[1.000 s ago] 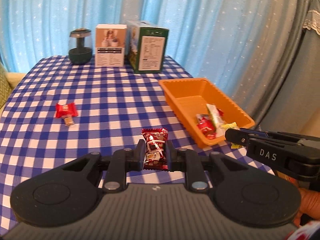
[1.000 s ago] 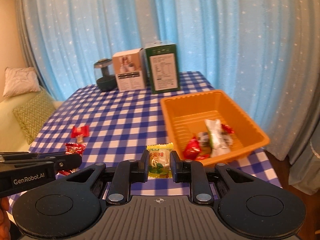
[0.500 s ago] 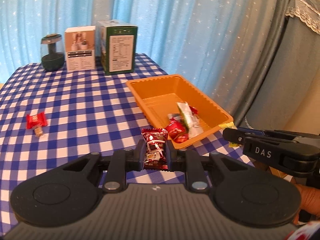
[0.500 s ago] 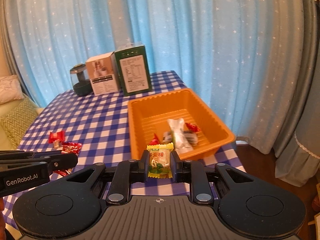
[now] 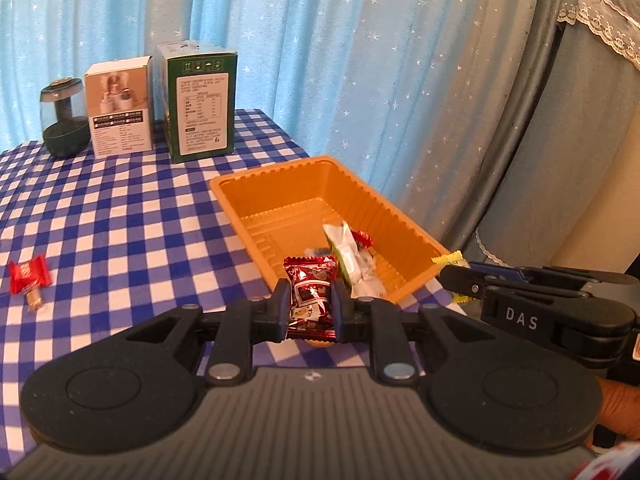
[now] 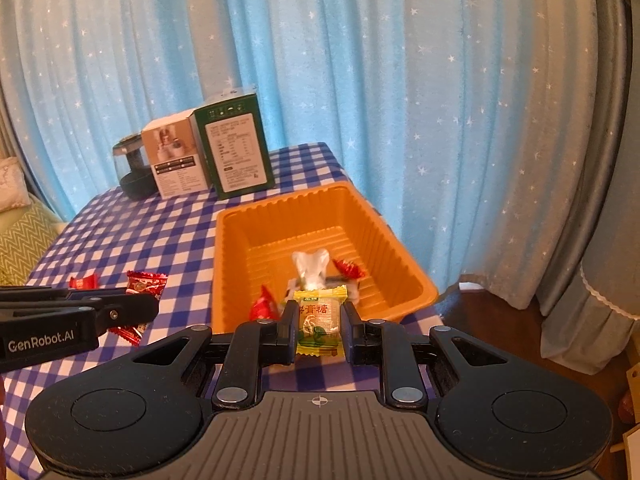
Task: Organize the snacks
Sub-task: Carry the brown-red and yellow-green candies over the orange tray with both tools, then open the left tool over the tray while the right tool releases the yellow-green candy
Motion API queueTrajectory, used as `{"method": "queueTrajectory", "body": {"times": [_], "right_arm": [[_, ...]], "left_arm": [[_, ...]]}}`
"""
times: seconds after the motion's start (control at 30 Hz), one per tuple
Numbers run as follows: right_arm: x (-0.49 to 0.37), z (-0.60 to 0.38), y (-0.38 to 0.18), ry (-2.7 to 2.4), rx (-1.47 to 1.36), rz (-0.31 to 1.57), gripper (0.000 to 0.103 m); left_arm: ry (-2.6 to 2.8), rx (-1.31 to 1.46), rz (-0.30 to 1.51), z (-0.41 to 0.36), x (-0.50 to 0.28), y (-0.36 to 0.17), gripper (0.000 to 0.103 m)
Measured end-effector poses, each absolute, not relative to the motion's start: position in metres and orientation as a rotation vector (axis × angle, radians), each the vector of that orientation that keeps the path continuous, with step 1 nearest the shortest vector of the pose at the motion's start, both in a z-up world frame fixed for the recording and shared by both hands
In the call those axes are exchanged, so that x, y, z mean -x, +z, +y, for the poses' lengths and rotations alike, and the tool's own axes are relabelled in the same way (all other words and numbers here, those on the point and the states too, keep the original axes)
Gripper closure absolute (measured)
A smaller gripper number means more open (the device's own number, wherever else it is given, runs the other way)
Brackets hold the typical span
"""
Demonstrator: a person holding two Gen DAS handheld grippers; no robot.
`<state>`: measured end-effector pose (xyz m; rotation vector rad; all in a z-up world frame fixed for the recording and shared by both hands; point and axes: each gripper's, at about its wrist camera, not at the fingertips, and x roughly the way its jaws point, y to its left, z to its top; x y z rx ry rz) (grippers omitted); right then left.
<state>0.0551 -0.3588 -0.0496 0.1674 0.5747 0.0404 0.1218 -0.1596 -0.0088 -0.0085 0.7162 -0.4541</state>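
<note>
Left wrist view: a dark red snack packet is pinched in the left gripper; the right gripper pinches a yellow candy. Both are best released only once carried well past the near rim of the orange tray, low inside.

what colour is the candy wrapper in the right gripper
Yellow with green print, the candy wrapper shows best in the right wrist view.

Pale blue star-speckled curtains glow with daylight behind a table spread with a blue-and-white checked tablecloth. A grey drape with lace trim hangs at the right, above a brown floor. A chevron-patterned green cushion sits at the far left.
</note>
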Motion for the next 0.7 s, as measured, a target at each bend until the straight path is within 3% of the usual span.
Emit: {"method": "queueTrajectory", "body": {"times": [0.7], "right_arm": [[-0.133, -0.390, -0.059, 0.040, -0.191, 0.621, 0.081]], "left_arm": [[-0.497, -0.008, 0.767, -0.193, -0.219, -0.040, 0.084]]}}
